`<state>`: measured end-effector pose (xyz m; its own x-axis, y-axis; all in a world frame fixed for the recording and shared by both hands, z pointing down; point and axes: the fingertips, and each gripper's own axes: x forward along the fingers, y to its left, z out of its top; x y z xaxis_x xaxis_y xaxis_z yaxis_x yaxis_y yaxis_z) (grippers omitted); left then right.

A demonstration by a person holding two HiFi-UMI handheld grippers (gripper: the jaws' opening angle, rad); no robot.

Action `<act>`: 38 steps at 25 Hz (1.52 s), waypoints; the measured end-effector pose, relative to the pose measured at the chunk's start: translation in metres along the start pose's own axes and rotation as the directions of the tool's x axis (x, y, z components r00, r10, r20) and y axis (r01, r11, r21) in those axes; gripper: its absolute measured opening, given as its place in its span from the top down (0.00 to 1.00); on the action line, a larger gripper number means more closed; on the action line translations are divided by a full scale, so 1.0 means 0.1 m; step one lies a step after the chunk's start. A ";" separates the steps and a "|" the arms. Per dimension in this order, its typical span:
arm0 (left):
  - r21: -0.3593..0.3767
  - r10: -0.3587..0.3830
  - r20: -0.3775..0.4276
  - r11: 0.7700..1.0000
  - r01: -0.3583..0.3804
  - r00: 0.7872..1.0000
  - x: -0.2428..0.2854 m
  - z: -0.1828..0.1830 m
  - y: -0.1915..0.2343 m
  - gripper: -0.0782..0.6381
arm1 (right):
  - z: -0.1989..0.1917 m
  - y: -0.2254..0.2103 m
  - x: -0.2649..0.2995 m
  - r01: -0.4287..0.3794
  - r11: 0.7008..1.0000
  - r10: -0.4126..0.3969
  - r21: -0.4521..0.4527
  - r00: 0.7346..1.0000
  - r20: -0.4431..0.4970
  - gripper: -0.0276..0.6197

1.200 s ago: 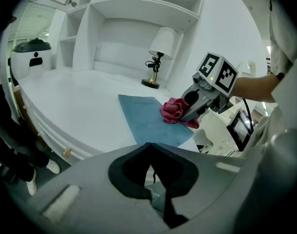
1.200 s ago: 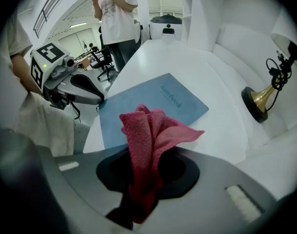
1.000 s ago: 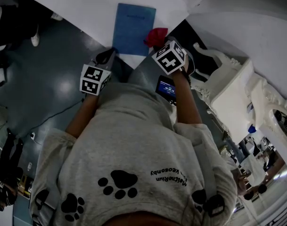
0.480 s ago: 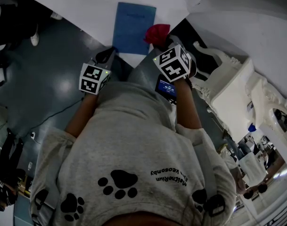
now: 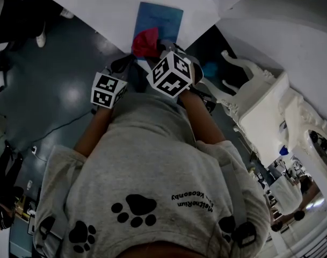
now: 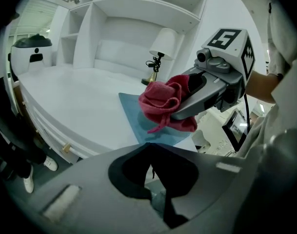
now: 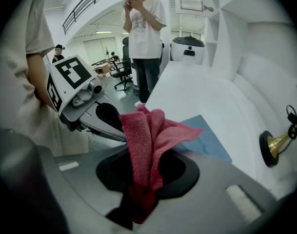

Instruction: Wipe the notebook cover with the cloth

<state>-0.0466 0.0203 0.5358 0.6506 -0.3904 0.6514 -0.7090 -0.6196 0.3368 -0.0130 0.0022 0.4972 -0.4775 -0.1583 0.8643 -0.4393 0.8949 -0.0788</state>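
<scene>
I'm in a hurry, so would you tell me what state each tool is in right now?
Left tool: closed, holding nothing.
Right tool: closed on the red cloth.

The cloth (image 7: 147, 140) is red, the notebook (image 5: 164, 15) blue, the table (image 5: 107, 7) white, the sweatshirt (image 5: 152, 160) grey.

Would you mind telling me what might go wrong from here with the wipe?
1. The notebook lies loose near the table edge and the left gripper is off it, so a wipe may push it along.
2. The right gripper pinches the cloth in a bunch, so it may touch only a narrow strip.
</scene>
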 end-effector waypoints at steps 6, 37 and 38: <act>-0.007 0.003 -0.018 1.000 -0.003 1.000 -0.03 -0.06 -0.01 0.90 | 0.08 0.30 0.31 -0.087 0.990 0.082 -0.112 0.995 -0.050 0.81; 0.009 0.011 -0.018 1.000 -0.011 1.000 -0.02 -0.03 0.02 0.89 | -0.83 0.13 0.05 -0.064 0.997 0.072 0.050 0.980 -0.184 0.81; 0.010 0.011 -0.019 1.000 -0.011 1.000 -0.02 -0.04 0.03 0.89 | -0.84 0.13 0.04 -0.059 0.997 0.068 0.055 0.980 -0.184 0.81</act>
<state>-0.0507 0.0221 0.5381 0.6376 -0.3841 0.6678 -0.7131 -0.6224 0.3228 0.0436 0.0480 0.5417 -0.3579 -0.0170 0.9336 -0.4513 0.8784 -0.1570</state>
